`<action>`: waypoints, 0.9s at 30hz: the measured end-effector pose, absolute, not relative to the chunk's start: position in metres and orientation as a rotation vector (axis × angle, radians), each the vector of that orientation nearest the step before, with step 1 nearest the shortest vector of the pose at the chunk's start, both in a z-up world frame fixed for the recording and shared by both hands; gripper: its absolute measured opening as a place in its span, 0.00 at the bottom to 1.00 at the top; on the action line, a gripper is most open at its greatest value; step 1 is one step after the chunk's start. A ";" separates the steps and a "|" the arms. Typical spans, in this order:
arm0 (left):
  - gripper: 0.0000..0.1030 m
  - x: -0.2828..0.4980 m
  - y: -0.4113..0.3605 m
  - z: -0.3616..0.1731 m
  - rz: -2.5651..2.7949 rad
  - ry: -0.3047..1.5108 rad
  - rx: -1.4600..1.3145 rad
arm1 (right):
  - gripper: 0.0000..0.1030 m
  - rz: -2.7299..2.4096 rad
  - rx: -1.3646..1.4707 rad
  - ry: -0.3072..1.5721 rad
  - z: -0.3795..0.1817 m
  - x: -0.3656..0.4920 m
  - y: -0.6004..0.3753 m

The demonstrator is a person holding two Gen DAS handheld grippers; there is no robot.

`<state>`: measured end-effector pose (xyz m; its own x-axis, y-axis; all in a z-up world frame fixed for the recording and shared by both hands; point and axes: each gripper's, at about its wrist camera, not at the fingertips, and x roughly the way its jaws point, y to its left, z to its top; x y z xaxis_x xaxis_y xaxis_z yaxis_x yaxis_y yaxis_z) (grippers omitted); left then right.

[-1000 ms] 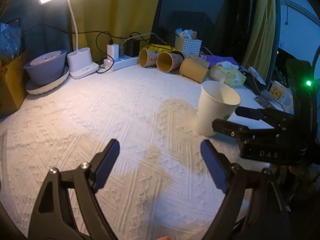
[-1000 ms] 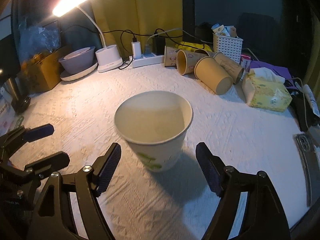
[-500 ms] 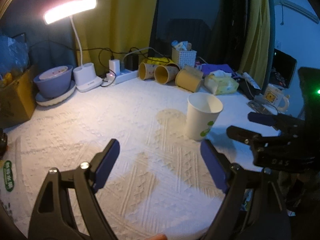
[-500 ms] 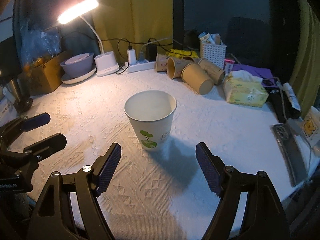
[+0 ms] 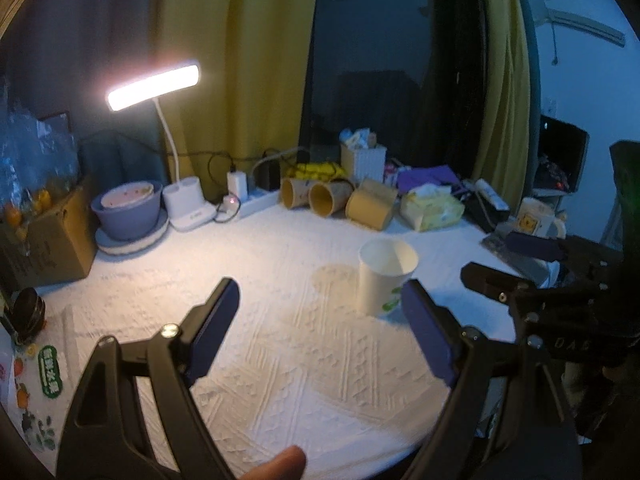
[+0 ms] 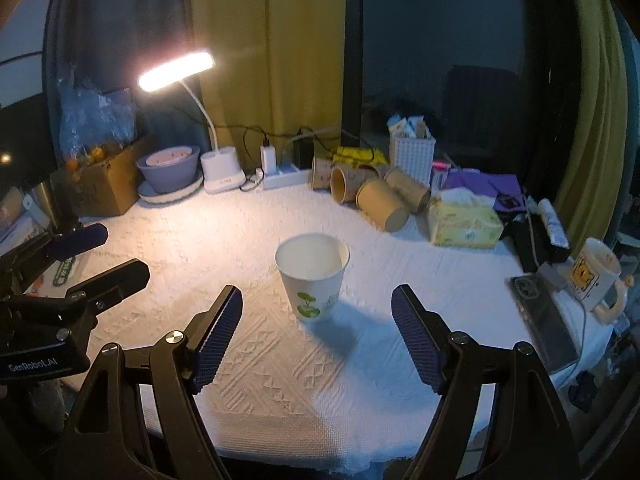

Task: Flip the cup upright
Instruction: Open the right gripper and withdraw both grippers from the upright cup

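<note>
White paper cup set upright near the middle of the table; both claws spread wide and empty.

The white paper cup with a green leaf print [image 6: 312, 278] is seen standing mouth-up on the white textured cloth of the table [image 6: 256, 360], apart from both claws; the task is judged done, so nothing is gripped; the right claw [image 6: 316, 340] is held spread on the near side of it; the left claw [image 5: 320, 336] is held spread to its left, clear of the rim so that it is not tipped.

The cup [image 6: 312, 280] stands upright mid-table [image 6: 240, 380], with paper cups [image 6: 382, 202] lying behind it, the lamp [image 6: 222, 168] behind-left.
</note>
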<state>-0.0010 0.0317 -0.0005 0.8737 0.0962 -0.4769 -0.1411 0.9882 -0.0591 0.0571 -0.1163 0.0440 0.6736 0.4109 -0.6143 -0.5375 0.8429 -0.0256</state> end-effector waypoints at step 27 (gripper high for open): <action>0.82 -0.044 0.003 0.058 0.070 0.255 -0.017 | 0.78 0.511 -0.232 0.441 0.113 0.012 -0.142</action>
